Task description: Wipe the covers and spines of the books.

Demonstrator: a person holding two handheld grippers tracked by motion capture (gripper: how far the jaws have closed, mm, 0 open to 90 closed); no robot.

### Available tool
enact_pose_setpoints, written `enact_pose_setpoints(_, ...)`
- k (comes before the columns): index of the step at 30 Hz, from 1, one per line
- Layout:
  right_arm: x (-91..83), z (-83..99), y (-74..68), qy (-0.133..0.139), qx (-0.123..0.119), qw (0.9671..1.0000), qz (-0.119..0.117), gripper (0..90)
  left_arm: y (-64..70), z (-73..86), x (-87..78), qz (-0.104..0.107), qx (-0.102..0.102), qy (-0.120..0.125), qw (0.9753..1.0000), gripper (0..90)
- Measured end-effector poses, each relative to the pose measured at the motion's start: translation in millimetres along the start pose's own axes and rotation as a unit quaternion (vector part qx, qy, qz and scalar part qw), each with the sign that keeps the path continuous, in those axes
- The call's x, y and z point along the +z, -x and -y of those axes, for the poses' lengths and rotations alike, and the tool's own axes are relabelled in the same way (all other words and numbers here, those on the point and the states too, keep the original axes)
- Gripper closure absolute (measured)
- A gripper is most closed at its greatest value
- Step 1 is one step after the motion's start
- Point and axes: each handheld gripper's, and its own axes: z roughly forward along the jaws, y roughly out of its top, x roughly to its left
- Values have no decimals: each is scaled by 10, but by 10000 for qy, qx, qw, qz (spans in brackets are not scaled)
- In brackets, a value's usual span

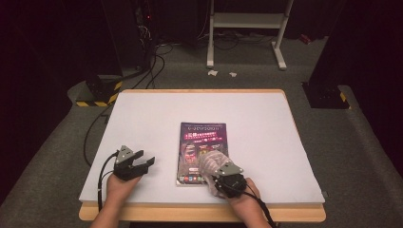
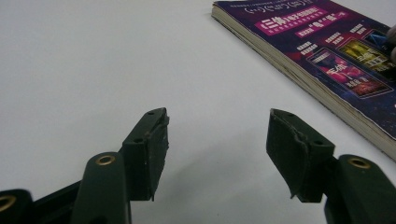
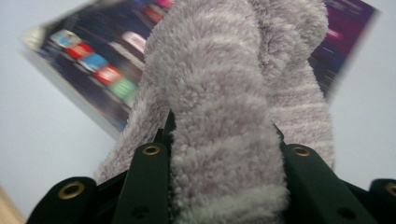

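A purple-covered book (image 1: pixel 202 149) lies flat in the middle of the white table top (image 1: pixel 142 118). My right gripper (image 1: pixel 216 167) is shut on a fluffy pale lilac cloth (image 1: pixel 211 159), which rests on the book's near right part. In the right gripper view the cloth (image 3: pixel 224 116) bulges between both jaws and hides much of the book (image 3: pixel 93 60) behind it. My left gripper (image 1: pixel 142 159) stands open left of the book, nothing between its fingers. In the left gripper view its fingertips (image 2: pixel 154 140) hover over bare table, with the book (image 2: pixel 327 56) at the upper right.
The table has a wooden rim (image 1: pixel 199 211) along the near edge. Beyond the far edge stand a white metal frame (image 1: pixel 247 28) and cables (image 1: pixel 152 61) on a grey floor, with yellow-black striped blocks (image 1: pixel 97 92) at the left.
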Motion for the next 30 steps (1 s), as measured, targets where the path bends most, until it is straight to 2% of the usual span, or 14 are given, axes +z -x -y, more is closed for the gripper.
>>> enact_pose_setpoints(4, 147, -179, -244, 20, -252, 9993, -284, 665, -1, 0, 1, 5, -7, -1, 10000, 389)
enact_pose_setpoints(8, 278, -352, -501, 50, -516, 9969, -585, 664, -2, -1, 3, 6, -15, -15, 10000, 389)
enact_pose_setpoints(9, 278, -352, -501, 50, -516, 9969, -585, 664, -2, -1, 3, 6, -15, -15, 10000, 389)
enact_pose_setpoints(10, 334, -428, -631, 60, -666, 9955, -678, 664, -3, -1, 2, 3, -16, -17, 10000, 389)
enact_pose_setpoints(14, 389, -497, -714, 61, -738, 9944, -755, 663, -5, -1, 2, 5, -18, -19, 10000, 389)
enact_pose_setpoints(18, 392, -484, -636, 38, -644, 9954, -715, 659, -4, -1, 2, 3, -19, -18, 10000, 389)
enact_pose_setpoints(21, 377, -446, -516, 34, -518, 9968, -609, 659, -2, -1, 2, -1, -20, -14, 10000, 389)
enact_pose_setpoints(26, 314, -311, -198, -7, -123, 9994, -337, 660, 0, 0, 3, -7, -19, -15, 10000, 388)
enact_pose_setpoints(30, 205, -153, 110, -33, 201, 9998, -50, 660, 1, 0, 4, -14, -15, -16, 10000, 389)
